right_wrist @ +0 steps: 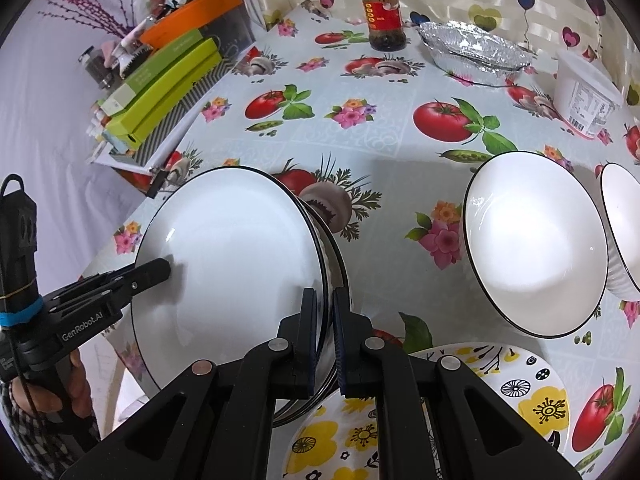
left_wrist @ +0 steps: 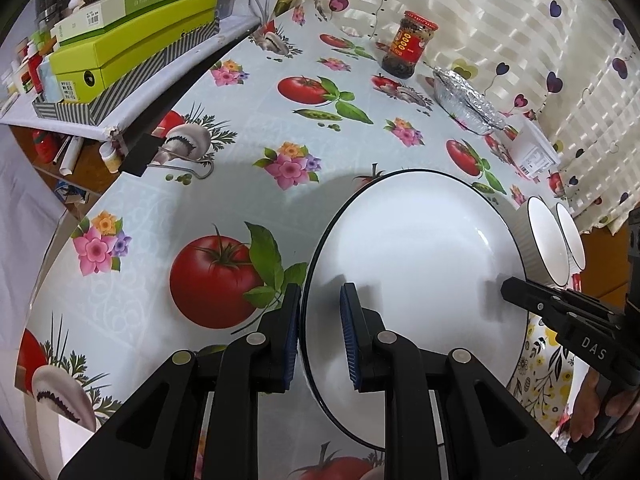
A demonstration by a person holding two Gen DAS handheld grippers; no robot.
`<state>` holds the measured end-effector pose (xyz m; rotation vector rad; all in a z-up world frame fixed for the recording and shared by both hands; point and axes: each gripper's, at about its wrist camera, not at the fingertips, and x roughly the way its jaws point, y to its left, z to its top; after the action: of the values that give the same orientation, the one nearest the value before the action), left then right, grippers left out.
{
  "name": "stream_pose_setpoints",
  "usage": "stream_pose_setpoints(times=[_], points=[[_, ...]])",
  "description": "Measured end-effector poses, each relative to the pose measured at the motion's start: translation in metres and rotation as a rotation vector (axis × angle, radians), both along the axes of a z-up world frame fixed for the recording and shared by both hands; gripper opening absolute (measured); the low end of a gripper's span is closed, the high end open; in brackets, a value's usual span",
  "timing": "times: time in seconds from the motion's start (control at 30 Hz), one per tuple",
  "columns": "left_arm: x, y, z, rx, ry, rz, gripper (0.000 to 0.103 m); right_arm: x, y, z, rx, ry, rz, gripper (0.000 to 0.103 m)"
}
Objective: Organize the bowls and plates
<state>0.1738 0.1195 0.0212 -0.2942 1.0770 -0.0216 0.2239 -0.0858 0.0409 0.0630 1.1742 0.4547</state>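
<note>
A large white plate (left_wrist: 420, 248) with a thin dark rim is held between both grippers above the patterned tablecloth. My left gripper (left_wrist: 321, 289) is shut on its left rim, one blue pad on the face and one outside. My right gripper (right_wrist: 325, 293) is shut on the opposite rim of the white plate (right_wrist: 232, 248); a second dark rim shows just behind it. Each gripper shows in the other's view: the right gripper (left_wrist: 507, 287), the left gripper (right_wrist: 165, 267). Two white ribbed bowls (right_wrist: 532, 248) (right_wrist: 624, 232) stand to the right. A yellow floral plate (right_wrist: 528, 392) lies partly under the white one.
A red-lidded sauce jar (right_wrist: 382, 16), a foil tray (right_wrist: 476, 50) and a white tub (right_wrist: 584, 96) stand at the back by the curtain. Green boxes (right_wrist: 168, 84) sit on a striped tray at the left. The table's edge (left_wrist: 52, 240) runs down the left.
</note>
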Motion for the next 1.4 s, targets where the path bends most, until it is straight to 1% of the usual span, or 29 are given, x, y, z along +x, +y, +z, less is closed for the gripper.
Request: stream_pose_setpoints(times=[0.4,0.57,0.63,0.7,0.8,0.93,1.03,1.13,1.23,1.3,1.33,1.4], points=[[-0.001,0.002,0.001,-0.01,-0.013,0.012,0.021,-0.001,0.003,-0.004,0.008,-0.011,0.011,0.013],[-0.001,0.0,0.001,0.003,-0.019,0.006,0.021,-0.001,0.002,-0.004,0.025,-0.006,0.004,0.016],[-0.001,-0.001,0.0,0.007,-0.015,0.007,0.021,-0.001,0.001,-0.003,0.035,-0.004,-0.001,0.018],[-0.002,-0.003,-0.002,0.016,-0.011,0.003,0.021,-0.001,0.002,-0.002,0.044,-0.002,0.0,0.022],[-0.004,-0.003,-0.004,0.001,-0.007,-0.004,0.021,-0.004,0.002,0.001,0.046,-0.011,0.003,0.025],[-0.006,-0.003,-0.005,-0.018,-0.009,-0.006,0.022,-0.007,0.001,0.003,0.055,-0.016,0.011,0.027],[-0.006,-0.002,-0.004,-0.016,-0.012,-0.008,0.023,-0.008,-0.001,0.003,0.067,-0.013,0.006,0.028],[-0.008,0.0,0.0,-0.013,-0.025,-0.002,0.023,-0.01,-0.001,0.004,0.071,-0.015,0.006,0.031],[-0.009,0.002,0.003,-0.015,-0.034,0.004,0.023,-0.012,0.002,0.007,0.053,-0.028,0.017,0.036],[-0.011,0.002,0.005,-0.014,-0.035,0.004,0.023,-0.014,0.002,0.01,0.028,-0.042,0.011,0.044],[-0.013,0.002,0.006,-0.017,-0.041,0.005,0.023,-0.014,0.001,0.011,0.018,-0.052,0.006,0.044],[-0.016,0.002,0.009,-0.026,-0.054,0.004,0.023,-0.017,-0.003,0.017,0.045,-0.07,0.007,0.044]])
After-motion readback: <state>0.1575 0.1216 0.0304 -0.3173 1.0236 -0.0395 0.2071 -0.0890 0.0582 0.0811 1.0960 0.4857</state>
